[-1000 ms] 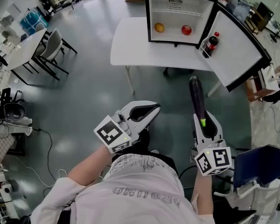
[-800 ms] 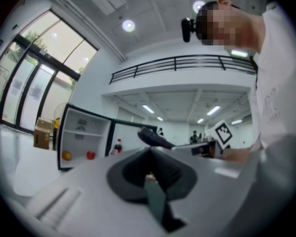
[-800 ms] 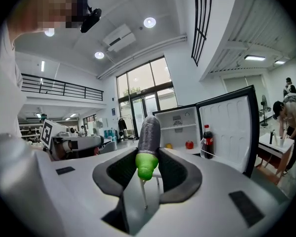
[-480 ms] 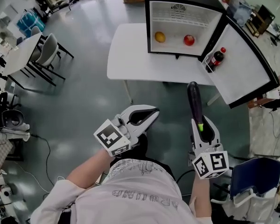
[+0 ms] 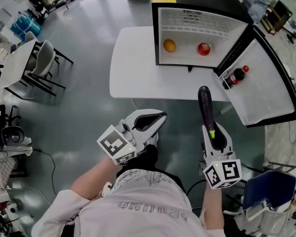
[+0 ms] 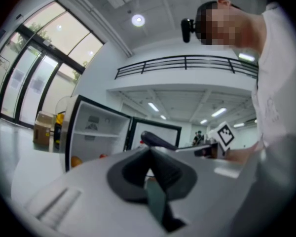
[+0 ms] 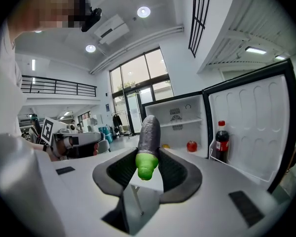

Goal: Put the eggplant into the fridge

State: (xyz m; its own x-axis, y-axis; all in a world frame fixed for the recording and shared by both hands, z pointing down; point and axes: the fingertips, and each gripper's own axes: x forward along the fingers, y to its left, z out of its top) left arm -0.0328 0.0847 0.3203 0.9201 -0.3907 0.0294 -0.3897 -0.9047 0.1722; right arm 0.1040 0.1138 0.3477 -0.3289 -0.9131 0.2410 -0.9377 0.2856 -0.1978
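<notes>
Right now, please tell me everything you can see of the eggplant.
The eggplant is long and dark purple, with a bright green stem end. The right gripper is shut on that stem end, so the purple body sticks out beyond the jaws, toward the open fridge. It is in the air, outside the fridge, touching nothing else.

glossy grey floor, white table
</notes>
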